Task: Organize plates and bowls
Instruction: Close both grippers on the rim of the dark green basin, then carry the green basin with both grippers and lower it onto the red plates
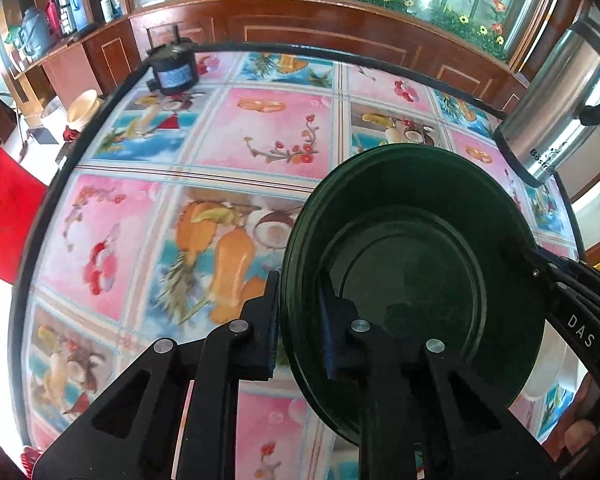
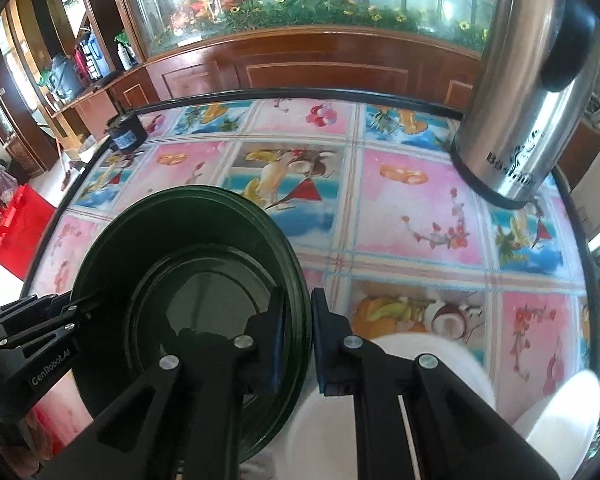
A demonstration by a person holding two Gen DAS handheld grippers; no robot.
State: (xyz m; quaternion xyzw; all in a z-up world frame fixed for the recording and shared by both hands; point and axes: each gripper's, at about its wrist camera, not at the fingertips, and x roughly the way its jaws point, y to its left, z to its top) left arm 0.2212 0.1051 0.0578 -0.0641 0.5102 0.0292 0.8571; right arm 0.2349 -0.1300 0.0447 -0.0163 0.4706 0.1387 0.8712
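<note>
A dark green plate [image 1: 412, 264] is held above the table between both grippers. My left gripper [image 1: 300, 320] is shut on its left rim, one finger inside and one outside. My right gripper [image 2: 298, 336] is shut on its right rim; the plate also shows in the right wrist view [image 2: 180, 264]. Each gripper shows at the plate's far side in the other's view. A white plate [image 2: 420, 364] lies under the right gripper, with a white bowl [image 2: 560, 420] to its right.
The table [image 1: 260, 132] has a colourful fruit-print cover. A steel kettle [image 2: 520, 92] stands at the back right. A small black pot [image 1: 174, 66] stands at the far left edge. A wooden cabinet lies beyond the table.
</note>
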